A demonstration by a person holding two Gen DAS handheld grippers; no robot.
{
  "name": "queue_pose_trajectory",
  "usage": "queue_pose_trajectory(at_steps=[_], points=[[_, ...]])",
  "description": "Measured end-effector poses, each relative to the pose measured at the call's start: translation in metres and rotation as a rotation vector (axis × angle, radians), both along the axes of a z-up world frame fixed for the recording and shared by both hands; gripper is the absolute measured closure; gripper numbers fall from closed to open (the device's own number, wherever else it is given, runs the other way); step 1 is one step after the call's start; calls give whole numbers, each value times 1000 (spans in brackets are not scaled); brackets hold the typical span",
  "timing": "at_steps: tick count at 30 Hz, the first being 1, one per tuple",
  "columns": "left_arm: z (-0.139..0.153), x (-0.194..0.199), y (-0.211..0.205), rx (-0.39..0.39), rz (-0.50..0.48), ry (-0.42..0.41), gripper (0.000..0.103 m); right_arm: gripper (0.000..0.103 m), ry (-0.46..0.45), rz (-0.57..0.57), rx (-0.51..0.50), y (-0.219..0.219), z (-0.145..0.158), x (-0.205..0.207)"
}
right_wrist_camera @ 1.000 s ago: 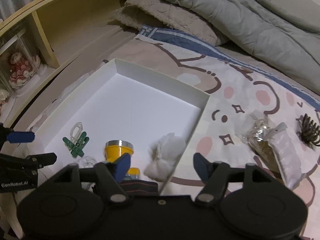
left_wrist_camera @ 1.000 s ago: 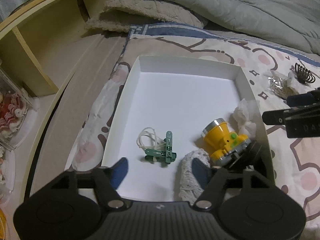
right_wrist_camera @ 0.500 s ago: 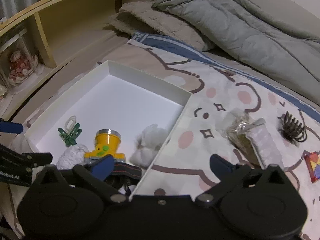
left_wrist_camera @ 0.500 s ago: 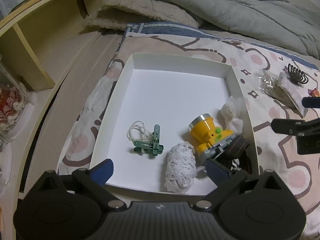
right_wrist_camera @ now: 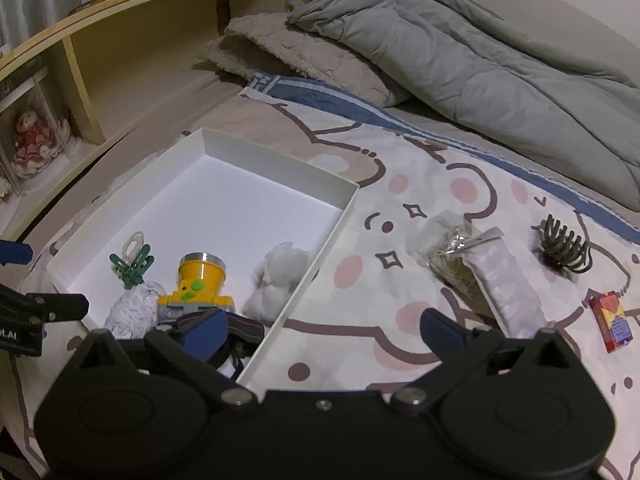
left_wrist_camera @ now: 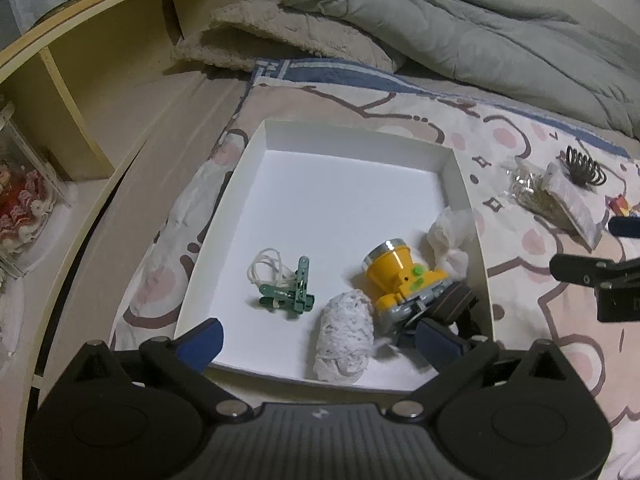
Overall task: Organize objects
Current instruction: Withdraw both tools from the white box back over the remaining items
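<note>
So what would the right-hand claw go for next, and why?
Probably swing the right gripper, open and empty, over to the clear packet on the blanket. The headlamp already lies in the white box, and the packet lies nearest outside it.

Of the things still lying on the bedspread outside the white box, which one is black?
The hair claw. It is dark and spiky, at the far side; the clear packets beside it are pale, and the little carton is red.

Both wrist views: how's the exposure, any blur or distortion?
Left wrist view: dim, bluish cast; the white box floor is the brightest area, nearly blown out; shelf edge bows from fisheye. Right wrist view: same dimness, dark vignette corners; hair claw and small box stay reasonably sharp.
</note>
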State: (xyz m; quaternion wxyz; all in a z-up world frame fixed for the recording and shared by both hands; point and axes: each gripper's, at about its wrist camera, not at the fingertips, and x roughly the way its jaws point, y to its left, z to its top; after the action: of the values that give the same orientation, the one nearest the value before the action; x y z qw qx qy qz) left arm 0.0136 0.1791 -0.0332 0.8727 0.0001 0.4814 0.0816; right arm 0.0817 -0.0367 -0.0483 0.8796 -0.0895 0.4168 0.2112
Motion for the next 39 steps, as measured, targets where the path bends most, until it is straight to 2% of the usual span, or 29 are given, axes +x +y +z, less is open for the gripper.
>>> queue_pose_trajectory(at_steps=[6, 15, 39], points=[[7, 8, -11, -28, 8, -45, 1, 0, -17, -33, 3, -17, 6, -2], [13, 24, -43, -39, -29, -93, 1, 0, -27, -112, 11, -55, 13, 1], [12, 62, -142, -96, -169, -133, 1, 0, -56, -362, 27, -174, 23, -3]])
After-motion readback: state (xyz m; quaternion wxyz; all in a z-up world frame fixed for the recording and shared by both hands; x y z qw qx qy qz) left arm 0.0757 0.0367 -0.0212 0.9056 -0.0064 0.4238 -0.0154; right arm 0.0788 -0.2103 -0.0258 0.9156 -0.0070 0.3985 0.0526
